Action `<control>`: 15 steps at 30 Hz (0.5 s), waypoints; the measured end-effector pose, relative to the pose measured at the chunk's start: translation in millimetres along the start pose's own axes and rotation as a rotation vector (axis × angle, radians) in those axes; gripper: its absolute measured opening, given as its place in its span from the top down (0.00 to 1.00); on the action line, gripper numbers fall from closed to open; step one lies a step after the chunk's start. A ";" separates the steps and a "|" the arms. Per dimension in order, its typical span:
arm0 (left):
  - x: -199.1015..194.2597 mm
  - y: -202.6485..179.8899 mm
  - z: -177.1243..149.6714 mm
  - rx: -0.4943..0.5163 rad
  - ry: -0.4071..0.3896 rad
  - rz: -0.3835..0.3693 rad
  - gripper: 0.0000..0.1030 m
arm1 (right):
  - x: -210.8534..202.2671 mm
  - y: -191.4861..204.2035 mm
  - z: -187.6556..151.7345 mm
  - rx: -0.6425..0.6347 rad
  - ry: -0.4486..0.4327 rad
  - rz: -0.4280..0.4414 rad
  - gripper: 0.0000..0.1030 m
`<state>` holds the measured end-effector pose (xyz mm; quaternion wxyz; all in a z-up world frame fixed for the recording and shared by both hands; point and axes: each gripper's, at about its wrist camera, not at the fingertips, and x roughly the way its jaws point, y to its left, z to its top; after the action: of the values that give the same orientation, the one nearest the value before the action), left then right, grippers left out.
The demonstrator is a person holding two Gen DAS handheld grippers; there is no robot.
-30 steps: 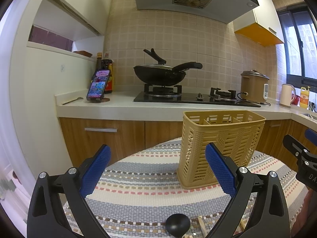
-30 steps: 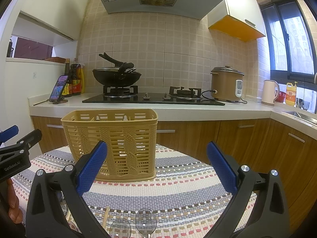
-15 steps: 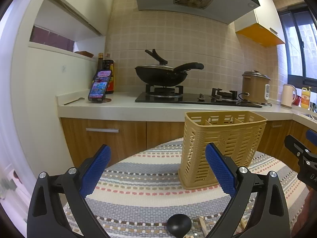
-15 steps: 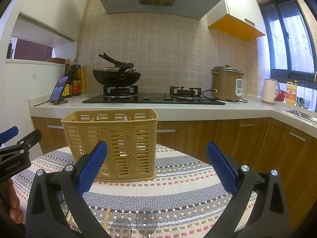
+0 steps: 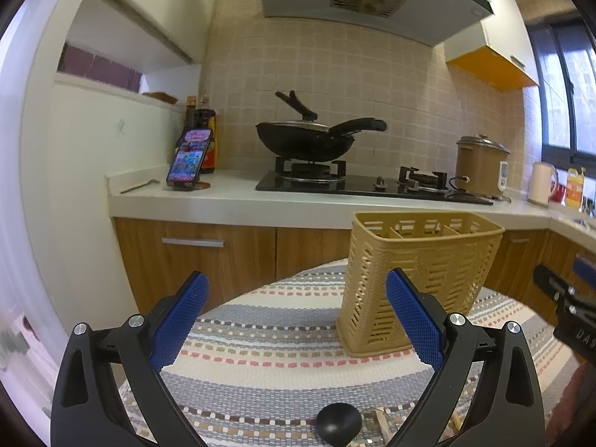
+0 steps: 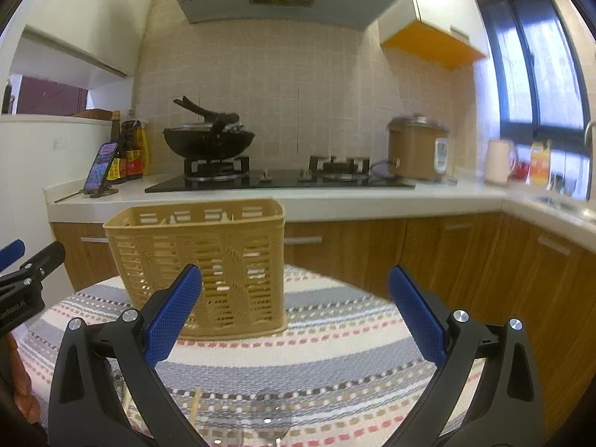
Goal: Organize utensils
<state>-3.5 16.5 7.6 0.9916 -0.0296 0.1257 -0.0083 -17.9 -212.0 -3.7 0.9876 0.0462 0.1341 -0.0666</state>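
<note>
A tan plastic utensil basket (image 5: 417,283) with divided compartments stands upright on the striped tablecloth (image 5: 268,357); the right wrist view shows the same basket (image 6: 208,268) at centre left. My left gripper (image 5: 296,320) is open, with nothing between its blue pads. A black ladle bowl (image 5: 338,420) lies at that view's bottom edge, under the gripper. My right gripper (image 6: 296,316) is open too and holds nothing. Two clear spoon bowls (image 6: 270,419) and a wooden chopstick (image 6: 195,404) lie on the tablecloth (image 6: 335,354) just below it.
Behind the table runs a white kitchen counter (image 5: 238,197) with a phone on a stand (image 5: 188,158), sauce bottles, a black wok (image 5: 303,141) on the hob, a rice cooker (image 5: 480,165) and a kettle. Wooden cabinets (image 6: 428,253) stand below the counter.
Both views have tilted slightly and blurred a little. The basket sits a bit lower and further left in the right wrist view. Both grippers stay open and empty.
</note>
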 end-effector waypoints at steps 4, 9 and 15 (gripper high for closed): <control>0.9 23.7 12.0 -0.050 0.048 -0.032 0.10 | 1.9 -6.0 8.9 0.003 0.041 -0.056 0.07; 24.9 46.0 11.8 -0.080 0.346 -0.185 0.10 | 8.3 -1.5 8.9 -0.070 0.174 -0.077 0.07; 56.6 46.0 -30.7 -0.107 0.726 -0.316 0.27 | 21.3 -0.2 -2.0 -0.106 0.404 0.000 0.22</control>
<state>44.0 59.3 -38.9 0.8663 -0.0954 0.4620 -0.1641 1.9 -214.5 -11.5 0.9417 0.0064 0.3327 -0.0489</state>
